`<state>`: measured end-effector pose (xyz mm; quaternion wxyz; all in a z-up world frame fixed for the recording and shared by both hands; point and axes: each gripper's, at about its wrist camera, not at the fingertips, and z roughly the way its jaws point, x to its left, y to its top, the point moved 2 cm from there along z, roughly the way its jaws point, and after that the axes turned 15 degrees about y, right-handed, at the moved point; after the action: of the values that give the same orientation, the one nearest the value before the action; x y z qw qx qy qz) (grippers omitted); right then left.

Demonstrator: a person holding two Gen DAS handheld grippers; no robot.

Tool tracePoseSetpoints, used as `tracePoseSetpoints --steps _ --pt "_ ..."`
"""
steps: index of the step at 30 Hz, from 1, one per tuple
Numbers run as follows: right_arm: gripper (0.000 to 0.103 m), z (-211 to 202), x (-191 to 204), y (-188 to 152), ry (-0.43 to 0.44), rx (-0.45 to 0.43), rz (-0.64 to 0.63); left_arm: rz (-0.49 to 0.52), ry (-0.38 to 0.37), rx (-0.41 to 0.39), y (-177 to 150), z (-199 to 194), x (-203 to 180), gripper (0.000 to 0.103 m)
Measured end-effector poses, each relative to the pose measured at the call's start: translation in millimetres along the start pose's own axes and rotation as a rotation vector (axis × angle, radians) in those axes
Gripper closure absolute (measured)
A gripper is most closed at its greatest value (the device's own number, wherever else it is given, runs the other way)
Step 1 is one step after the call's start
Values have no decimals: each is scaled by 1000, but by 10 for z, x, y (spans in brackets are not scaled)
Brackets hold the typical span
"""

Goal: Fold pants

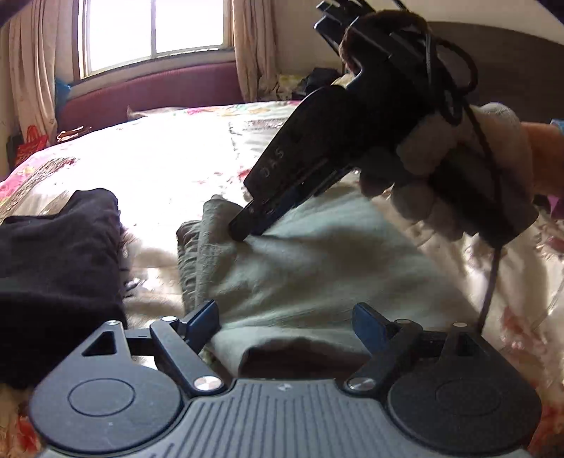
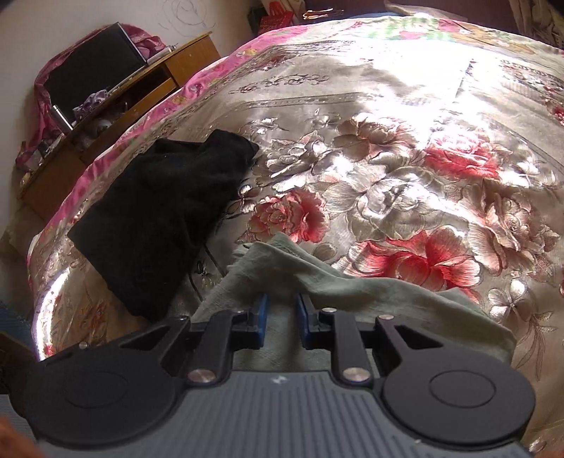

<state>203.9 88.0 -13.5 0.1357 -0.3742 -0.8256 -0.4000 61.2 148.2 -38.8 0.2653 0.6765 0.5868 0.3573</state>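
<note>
Pale green pants lie bunched on the flowered bedspread. My left gripper is open just above their near edge, a finger on each side of the cloth. My right gripper, held in a gloved hand, comes down from the upper right and its tip pinches a fold near the ribbed waistband. In the right wrist view the right gripper has its blue pads close together on the green pants, which drape over and between the fingers.
A folded black garment lies on the bed left of the pants; it also shows in the right wrist view. A wooden desk stands beyond the bed's left edge. A window and maroon headboard are behind.
</note>
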Motion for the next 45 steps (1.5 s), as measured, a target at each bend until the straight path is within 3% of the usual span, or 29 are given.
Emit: tracePoseSetpoints --steps 2,6,10,13,17,19,22,25,34,37,41,45 --pt "82 170 -20 26 4 -7 8 6 49 33 -71 36 80 5" --pt "82 304 -46 108 8 -57 54 -110 43 79 -102 39 208 5" --pt "82 100 54 86 -2 -102 32 -138 59 -13 8 -318 270 6" --pt "80 -151 121 -16 -12 -143 18 -89 87 -82 98 -566 219 6" --pt "79 -499 106 -295 -23 -182 59 53 182 -74 125 -419 55 6" --pt "79 -666 67 -455 -39 -200 84 97 221 -28 58 -249 30 5" --pt "77 -934 -21 -722 -83 -238 144 80 221 30 -20 -129 89 4" --pt "77 -1119 -97 -1026 -77 -258 227 50 242 37 14 -195 113 3" --pt "77 -1308 35 -1723 -42 -321 371 138 369 39 71 -113 78 0" --pt "77 -1335 99 -1822 -38 -320 369 75 366 82 28 -20 208 0" --pt "77 -1378 159 -1897 -36 -327 373 -155 293 163 11 19 510 0" --pt "77 -1374 180 -1967 -62 -336 389 -121 357 112 -7 -174 433 0"
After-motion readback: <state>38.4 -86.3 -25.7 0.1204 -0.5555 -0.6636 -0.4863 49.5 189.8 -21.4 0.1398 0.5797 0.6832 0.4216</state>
